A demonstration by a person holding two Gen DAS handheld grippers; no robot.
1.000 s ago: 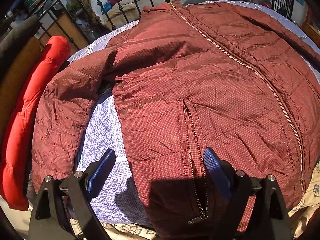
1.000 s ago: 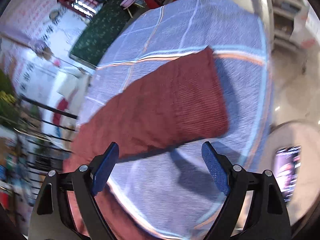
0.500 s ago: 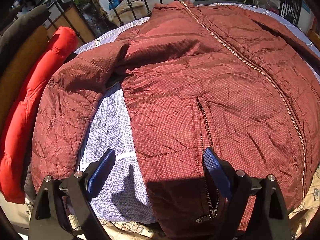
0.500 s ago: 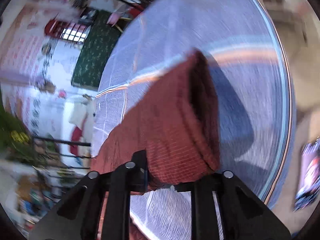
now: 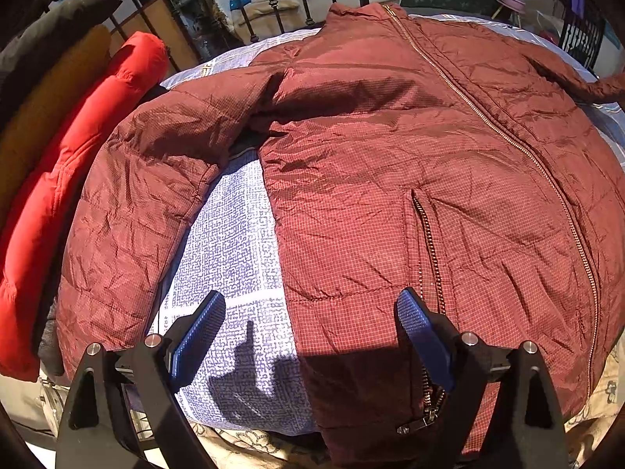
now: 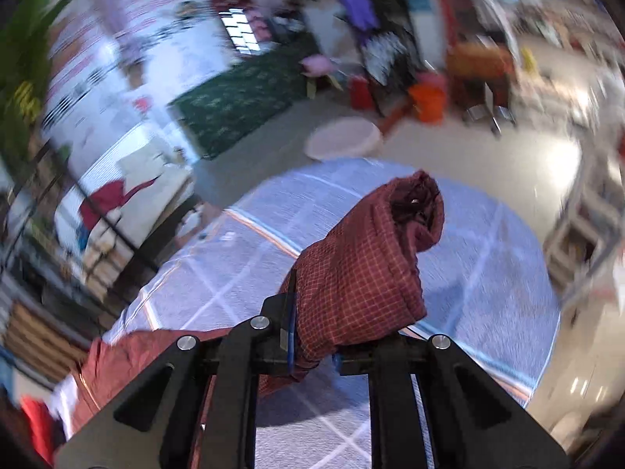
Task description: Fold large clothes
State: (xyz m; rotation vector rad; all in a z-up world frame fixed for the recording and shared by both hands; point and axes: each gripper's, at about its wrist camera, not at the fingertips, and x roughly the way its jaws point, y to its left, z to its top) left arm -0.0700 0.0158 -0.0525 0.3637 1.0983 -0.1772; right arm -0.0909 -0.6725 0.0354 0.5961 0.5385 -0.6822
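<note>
Right gripper (image 6: 312, 348), jaws just closed, pinches my maroon checked jacket's (image 5: 390, 195) sleeve cuff (image 6: 363, 273) above the blue bedsheet (image 5: 234, 254); left gripper (image 5: 312, 336) gapes empty over the sheet-spread, zipped jacket.

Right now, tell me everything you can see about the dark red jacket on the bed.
The dark red jacket is a puffy, grid-checked, slightly shiny shell, lying front-up and zipped on the blue patterned bedspread. A brass zipper runs collar to hem; a zipped side pocket sits near the hem. One sleeve lies flat beside the body. The right claw is shut on the other sleeve's cuff, lifted off the bed.
</note>
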